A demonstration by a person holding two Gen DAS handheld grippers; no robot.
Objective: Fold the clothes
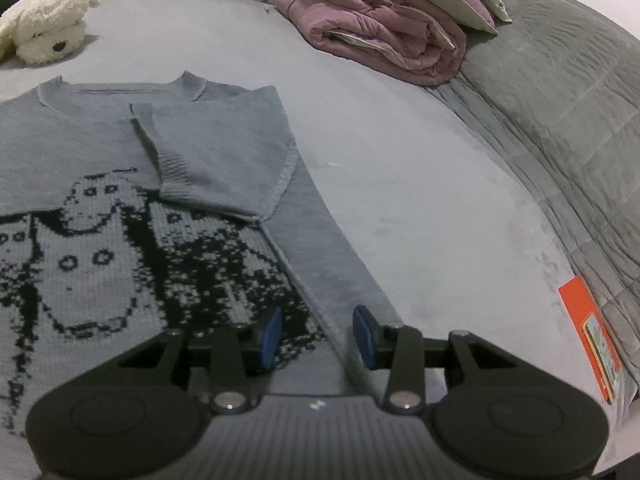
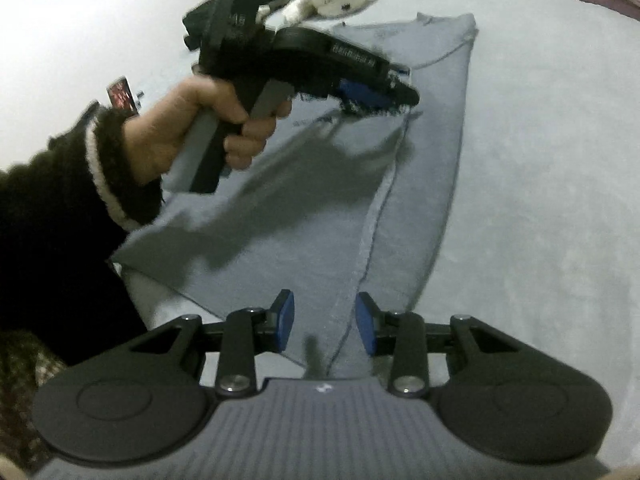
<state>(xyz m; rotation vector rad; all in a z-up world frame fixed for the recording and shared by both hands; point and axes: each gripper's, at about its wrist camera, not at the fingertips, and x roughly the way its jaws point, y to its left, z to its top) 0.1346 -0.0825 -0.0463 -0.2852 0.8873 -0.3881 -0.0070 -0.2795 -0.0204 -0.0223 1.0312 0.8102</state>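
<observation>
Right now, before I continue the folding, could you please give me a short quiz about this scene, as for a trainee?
1. True or false: one sleeve of the sweater lies folded across its body.
2. What lies beyond the sweater, top left in the left wrist view? A: a white plush toy. B: a shoe. C: a cup.
3. Are the left tongs open or shut?

Key: 1 true; 2 A; 3 open, with the pads apart above the sweater's edge.
</observation>
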